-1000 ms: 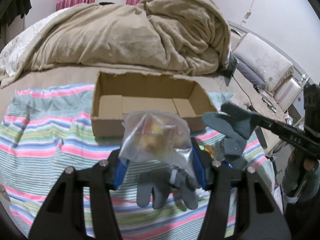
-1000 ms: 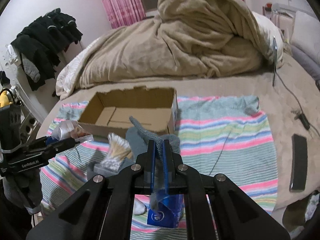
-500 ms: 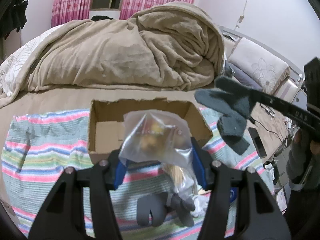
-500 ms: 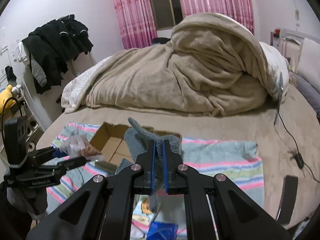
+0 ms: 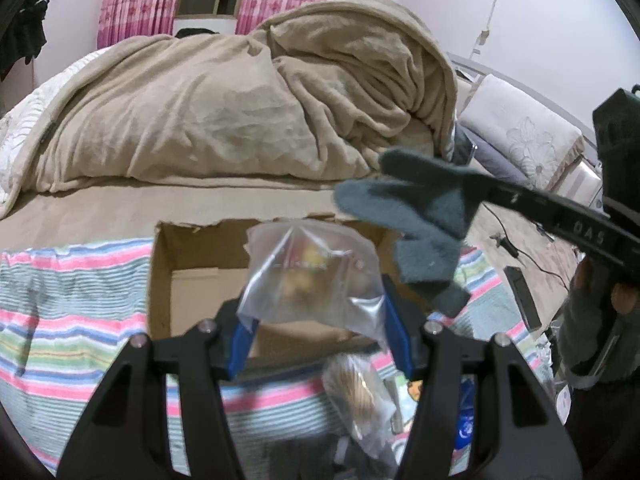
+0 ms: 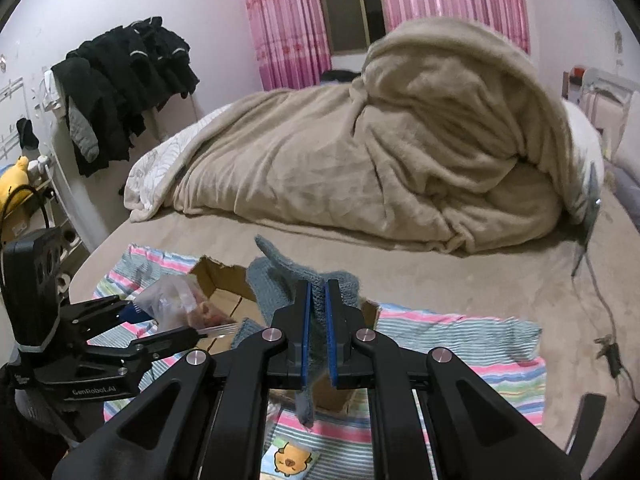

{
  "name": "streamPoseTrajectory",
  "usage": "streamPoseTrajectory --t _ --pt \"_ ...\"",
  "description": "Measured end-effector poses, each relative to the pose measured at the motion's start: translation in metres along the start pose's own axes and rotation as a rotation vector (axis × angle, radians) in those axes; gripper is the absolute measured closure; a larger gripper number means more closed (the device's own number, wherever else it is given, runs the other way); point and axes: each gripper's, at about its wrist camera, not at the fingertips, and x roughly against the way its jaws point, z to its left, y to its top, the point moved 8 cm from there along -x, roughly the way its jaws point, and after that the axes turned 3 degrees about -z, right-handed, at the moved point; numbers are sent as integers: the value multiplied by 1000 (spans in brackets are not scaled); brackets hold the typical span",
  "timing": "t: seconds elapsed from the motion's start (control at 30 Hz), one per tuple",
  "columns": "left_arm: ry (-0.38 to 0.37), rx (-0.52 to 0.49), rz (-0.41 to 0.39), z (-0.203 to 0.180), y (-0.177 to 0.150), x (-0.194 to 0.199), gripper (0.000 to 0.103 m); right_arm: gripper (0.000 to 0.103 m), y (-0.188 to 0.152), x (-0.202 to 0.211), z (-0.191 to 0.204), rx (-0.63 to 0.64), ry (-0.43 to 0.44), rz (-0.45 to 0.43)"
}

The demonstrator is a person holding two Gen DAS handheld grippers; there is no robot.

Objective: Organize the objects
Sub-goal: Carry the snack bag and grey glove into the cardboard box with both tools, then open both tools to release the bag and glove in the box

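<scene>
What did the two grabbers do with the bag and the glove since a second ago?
Both carried their loads up and toward the cardboard box. The left gripper now has the plastic bag over the box, and the right gripper has lifted the grey glove to the box's right end. Neither grip changed. The box and the striped cloth stayed put.

The blanket [image 5: 248, 112] heaped on the bed was plain beige. Under the brown cardboard box [image 5: 160, 280] lay a cloth [image 5: 68, 292] striped in pink, pale blue, green and white. The glove [image 5: 424, 220] was grey-blue knit, and the plastic bag [image 5: 308, 280] was clear, with yellow and brownish contents. The left gripper [image 5: 316, 328] and the right gripper [image 6: 316, 320] were black with blue pads. The curtains [image 6: 276, 20] were pink with a flower print, the hanging clothes [image 6: 120, 80] black, and a yellow plush toy [image 6: 14, 180] sat at the left edge.
</scene>
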Motion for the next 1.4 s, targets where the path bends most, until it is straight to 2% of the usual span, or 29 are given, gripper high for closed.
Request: streamPoseTrajectory --t 0.17,0.47,0.83,1.0,1.07,1.13,1.23,1.3,1.4 --pt "-11 6 56 -2 -10 -31 46 96 -19 -34 -4 -16 22 70" --pt "-16 6 149 -3 -29 -70 46 96 -55 -82 -23 -54 10 184" --pt "-24 28 206 -6 -44 -79 43 93 -64 -109 -26 -28 -5 216" --pt "-13 39 219 -6 -43 -73 39 72 -61 -108 -22 -20 7 216" --pt "-2 41 217 -5 -42 -69 37 58 -57 -101 -18 -11 0 199" --pt "-2 41 212 -6 -42 -63 36 51 -52 -93 -18 -12 -11 178" --pt "-4 34 203 -8 -42 -52 32 50 -48 -81 -19 -27 -18 164" --pt "-6 35 197 -10 -42 -47 22 49 -47 -72 -19 -32 -23 159" --pt "-3 42 184 -11 -42 -37 22 47 -47 -57 -16 -44 -26 148"
